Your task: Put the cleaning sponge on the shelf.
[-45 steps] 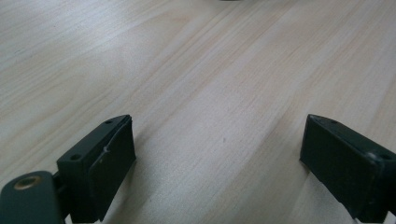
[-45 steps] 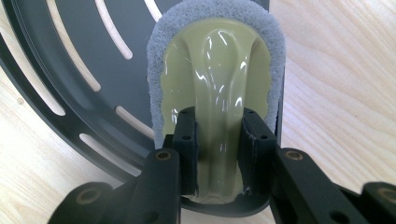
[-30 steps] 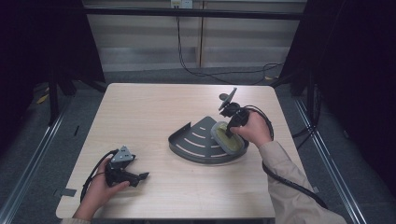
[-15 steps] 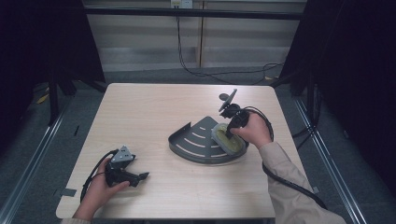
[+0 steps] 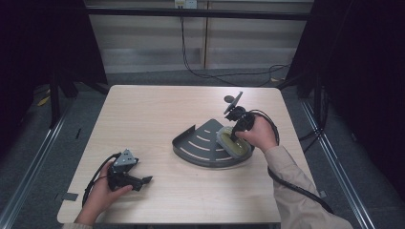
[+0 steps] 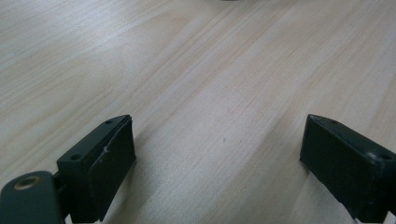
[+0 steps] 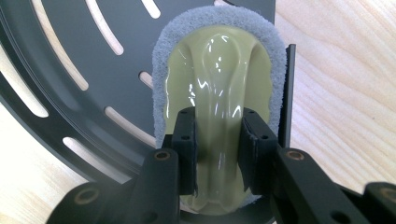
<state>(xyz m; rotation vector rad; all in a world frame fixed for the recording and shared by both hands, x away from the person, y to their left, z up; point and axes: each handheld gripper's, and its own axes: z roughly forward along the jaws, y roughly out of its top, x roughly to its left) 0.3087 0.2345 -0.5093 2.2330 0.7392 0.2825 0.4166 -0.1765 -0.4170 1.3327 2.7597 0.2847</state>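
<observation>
Scrubber, pale green with grey pad, clenched by its ridge in right tool, lying in dark slotted tray. Left tool released, spread wide over bare counter, lower left.

- The table is evenly lit from above; the room around it falls to near black.
- Shadows on the table are soft and short.
- Glare streaks the glossy handle of the scrubber.
- Jaws nearest each gripper camera look slightly soft.
</observation>
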